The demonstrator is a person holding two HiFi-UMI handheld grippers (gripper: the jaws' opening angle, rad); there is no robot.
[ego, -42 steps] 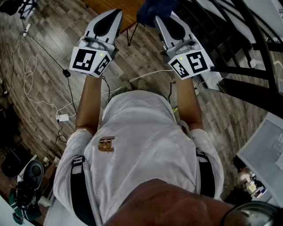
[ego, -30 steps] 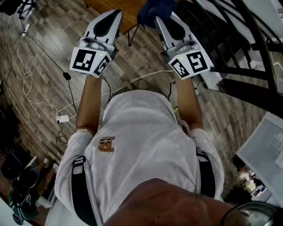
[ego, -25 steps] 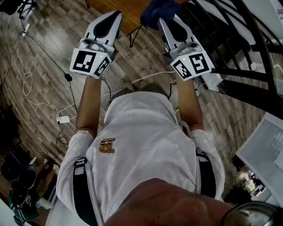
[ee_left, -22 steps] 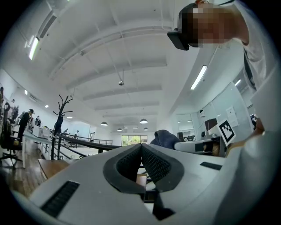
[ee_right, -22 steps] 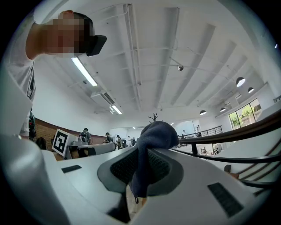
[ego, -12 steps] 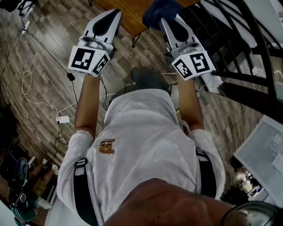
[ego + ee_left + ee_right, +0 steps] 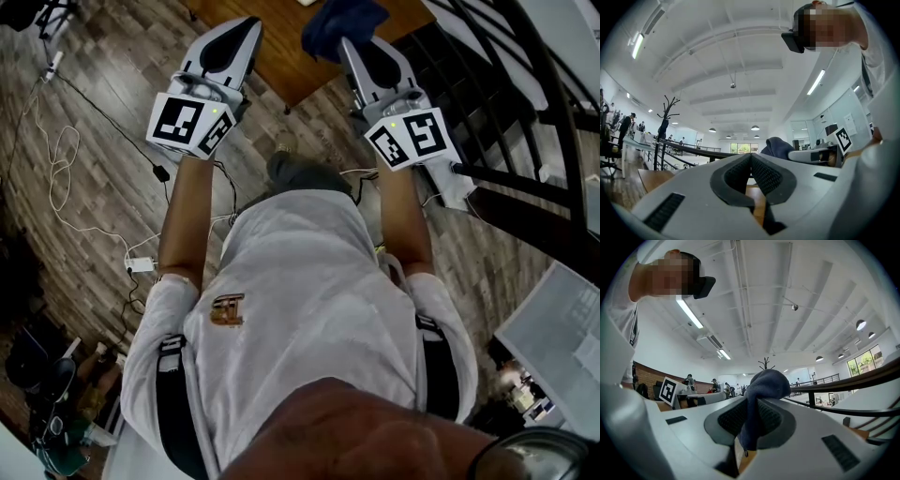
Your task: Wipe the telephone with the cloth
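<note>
Near the worktop [image 7: 281, 56], our right hand-held gripper [image 7: 749, 414] pinches the cloth [image 7: 765, 383]; our left hand-held gripper [image 7: 751, 161] sits clenched, empty. We fear wiping drag pulling the cloth free.

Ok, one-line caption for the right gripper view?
Right gripper shut on a bunched dark blue cloth, white ceiling overhead and a coat stand beyond.
</note>
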